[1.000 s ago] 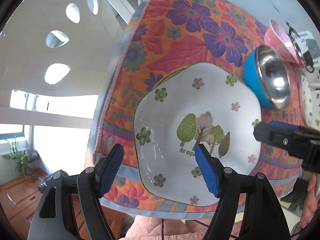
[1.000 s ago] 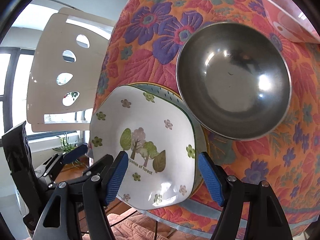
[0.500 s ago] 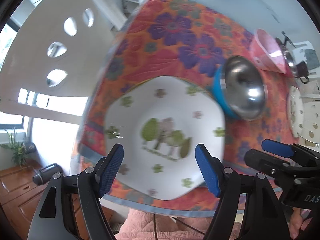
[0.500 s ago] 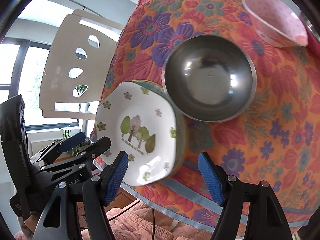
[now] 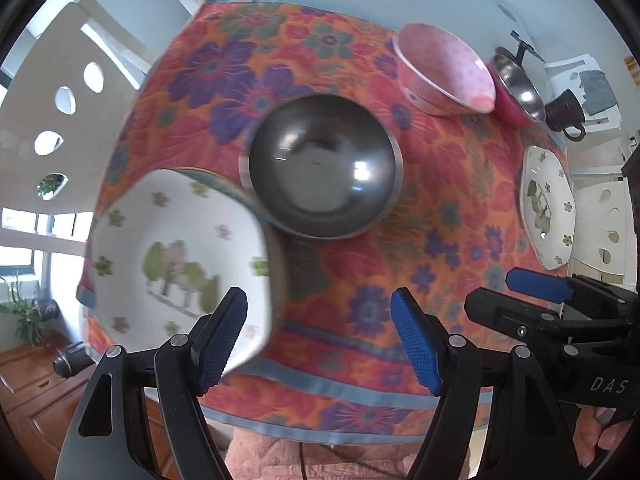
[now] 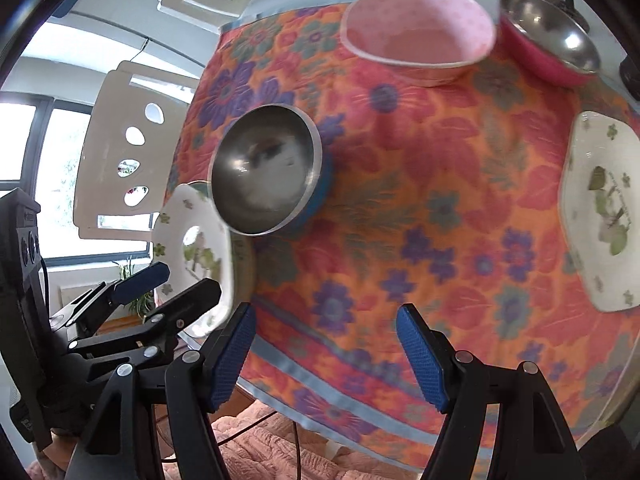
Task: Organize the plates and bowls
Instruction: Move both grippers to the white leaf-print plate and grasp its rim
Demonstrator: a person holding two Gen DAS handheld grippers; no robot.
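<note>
A white tree-print plate (image 5: 176,256) lies on another plate at the near left corner of the floral cloth (image 5: 420,216); it also shows in the right wrist view (image 6: 196,248). A steel bowl with a blue outside (image 5: 320,188) (image 6: 266,168) sits just behind it. A pink bowl (image 5: 444,70) (image 6: 416,34) and a steel bowl with a pink outside (image 5: 516,92) (image 6: 548,46) stand at the back. A second tree-print plate (image 5: 546,212) (image 6: 604,216) lies at the right. My left gripper (image 5: 320,340) is open and empty near the front edge. My right gripper (image 6: 326,354) is open and empty beside it.
A dark mug (image 5: 566,114) and papers lie at the back right. White chair backs with oval holes (image 6: 124,156) stand left of the table. The cloth's blue-trimmed front edge (image 5: 340,388) hangs over a pink quilted surface below.
Both grippers have pulled back and swung right from over the left plate. The far bowls and the right plate have come into view. Both stay open.
</note>
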